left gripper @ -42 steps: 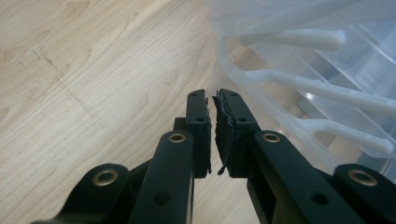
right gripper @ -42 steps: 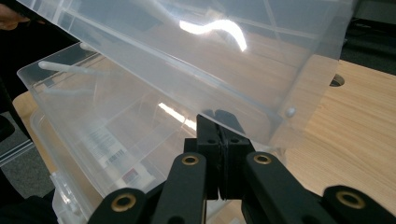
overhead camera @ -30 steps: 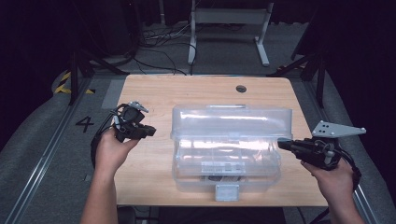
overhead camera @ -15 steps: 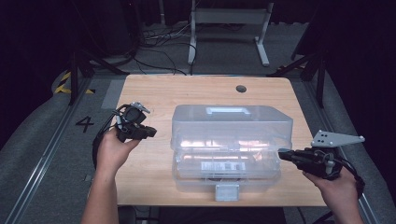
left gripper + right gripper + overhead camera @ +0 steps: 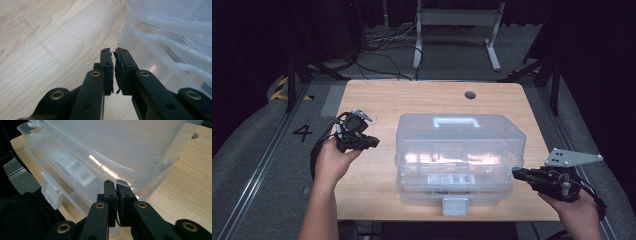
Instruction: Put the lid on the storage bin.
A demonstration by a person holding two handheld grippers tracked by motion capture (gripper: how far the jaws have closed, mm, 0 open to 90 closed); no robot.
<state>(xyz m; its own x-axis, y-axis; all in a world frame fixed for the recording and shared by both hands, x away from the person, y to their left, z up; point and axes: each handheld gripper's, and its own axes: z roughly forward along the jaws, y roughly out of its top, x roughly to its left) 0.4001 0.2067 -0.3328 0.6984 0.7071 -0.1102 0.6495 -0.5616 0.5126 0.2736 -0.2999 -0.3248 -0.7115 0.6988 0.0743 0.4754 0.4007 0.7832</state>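
Observation:
A clear plastic storage box (image 5: 459,155) with a carry handle on its lid sits on the wooden table (image 5: 377,102); its lid stands slightly raised above the base. My left gripper (image 5: 373,142) is shut and empty, left of the box, pointing at its side. In the left gripper view the shut left gripper (image 5: 114,53) has its tips close to the box wall (image 5: 162,37). My right gripper (image 5: 515,173) is shut at the box's front right corner. The right gripper view has the right gripper's tips (image 5: 115,182) right at the lid's lower edge (image 5: 120,173), with a barcode label (image 5: 72,166) on the box base below.
A white latch (image 5: 454,205) hangs at the box's front, past the table's near edge. A cable hole (image 5: 470,94) lies at the table's back right. Beyond the table are a metal stand (image 5: 457,30) and floor cables. Dark cloth sits at the lower left of the right gripper view.
My right gripper has moved down and toward the table's near edge, along the box's right end to its front corner. The left gripper has stayed put.

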